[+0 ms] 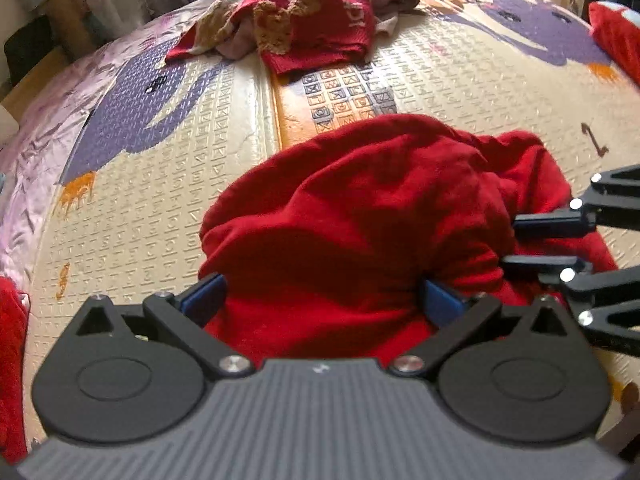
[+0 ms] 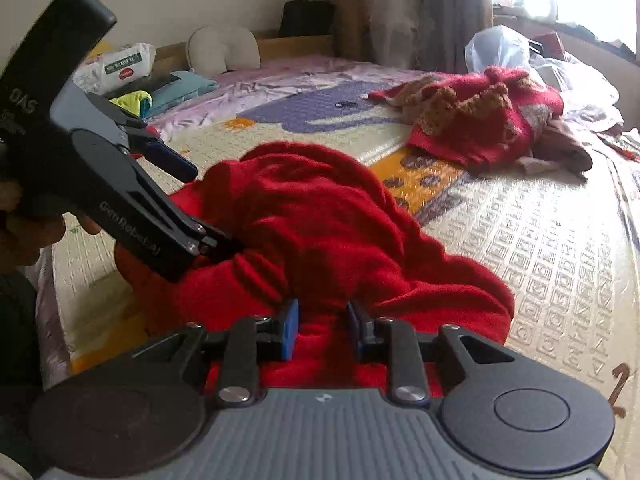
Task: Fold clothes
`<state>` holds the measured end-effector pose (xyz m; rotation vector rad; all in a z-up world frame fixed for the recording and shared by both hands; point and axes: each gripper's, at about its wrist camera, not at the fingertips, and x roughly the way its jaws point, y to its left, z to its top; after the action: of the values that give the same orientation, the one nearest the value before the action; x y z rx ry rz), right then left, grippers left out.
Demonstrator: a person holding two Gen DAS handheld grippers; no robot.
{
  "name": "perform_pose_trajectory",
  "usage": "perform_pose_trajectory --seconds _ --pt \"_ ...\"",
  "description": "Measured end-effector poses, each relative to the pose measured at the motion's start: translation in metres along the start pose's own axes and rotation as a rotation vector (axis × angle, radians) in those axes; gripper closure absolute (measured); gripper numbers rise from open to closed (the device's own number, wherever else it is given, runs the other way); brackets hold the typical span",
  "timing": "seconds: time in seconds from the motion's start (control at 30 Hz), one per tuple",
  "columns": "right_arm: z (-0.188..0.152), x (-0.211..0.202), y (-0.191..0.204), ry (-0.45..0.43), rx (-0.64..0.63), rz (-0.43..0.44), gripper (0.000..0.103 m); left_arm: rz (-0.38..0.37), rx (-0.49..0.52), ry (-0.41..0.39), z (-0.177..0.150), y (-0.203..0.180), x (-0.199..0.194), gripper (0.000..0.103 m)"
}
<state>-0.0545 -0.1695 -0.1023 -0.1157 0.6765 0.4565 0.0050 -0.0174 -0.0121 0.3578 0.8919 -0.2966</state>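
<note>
Fabric of the red garment (image 1: 360,208), heaped mid-mat (image 1: 480,80), bunches between my spread left gripper (image 1: 322,294); my right gripper (image 2: 322,320), half-closed, pinches a ridge that I judge may slip.

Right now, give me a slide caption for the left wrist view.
Open left gripper straddling a bunched red knit garment on an embossed cream play mat, right gripper alongside.

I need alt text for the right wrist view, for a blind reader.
A crumpled red garment lies on a patterned play mat, with the right gripper partly closed around a fold and the left gripper reaching in from the left. A red knitted sweater lies behind.
</note>
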Motion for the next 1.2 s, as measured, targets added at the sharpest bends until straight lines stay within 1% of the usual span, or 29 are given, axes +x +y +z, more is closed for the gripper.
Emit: perform_pose_trajectory --seconds 0.07,0.17,0.23,0.27,0.33,0.4,0.5,0.57,0.73,0.93,1.07,1.2 --pt "0.007 -0.016 -0.002 -0.042 -0.003 0.016 0.074 0.001 0.001 -0.002 0.000 0.001 -0.001 0.000" --pt "0.016 -0.039 -0.003 -0.168 0.004 0.028 0.073 0.003 0.004 -0.005 -0.001 0.001 -0.001 0.000" --pt "0.022 -0.040 -0.002 -0.229 0.012 0.035 0.073 0.014 0.019 -0.006 0.000 -0.002 -0.002 0.000" --pt "0.027 -0.036 0.001 -0.246 0.005 0.033 0.073 0.021 0.030 -0.007 0.001 -0.003 -0.003 0.000" --pt "0.035 -0.021 0.003 -0.252 -0.005 0.036 0.073 0.034 0.043 -0.014 0.003 -0.004 -0.009 0.000" --pt "0.040 -0.004 0.002 -0.226 0.013 0.062 0.073 0.037 0.045 -0.025 0.005 -0.002 -0.018 0.000" --pt "0.046 0.015 0.003 -0.186 0.004 0.079 0.073 0.050 0.071 -0.030 0.007 -0.001 -0.023 0.000" --pt "0.045 0.019 -0.001 -0.179 0.021 0.080 0.073 0.056 0.087 -0.030 0.007 0.000 -0.024 0.000" --pt "0.041 0.028 -0.012 -0.155 0.085 0.089 0.073 0.032 0.067 -0.006 0.010 0.005 -0.006 0.000" --pt "0.035 0.049 -0.018 -0.131 0.141 0.098 0.073 0.005 0.042 0.021 0.013 0.011 0.013 0.000" --pt "0.031 0.061 -0.021 -0.123 0.163 0.101 0.072 0.010 0.032 0.010 0.013 0.015 0.004 0.000" --pt "0.031 0.061 -0.019 -0.128 0.167 0.096 0.072 0.015 0.021 -0.001 0.013 0.018 -0.006 0.000"
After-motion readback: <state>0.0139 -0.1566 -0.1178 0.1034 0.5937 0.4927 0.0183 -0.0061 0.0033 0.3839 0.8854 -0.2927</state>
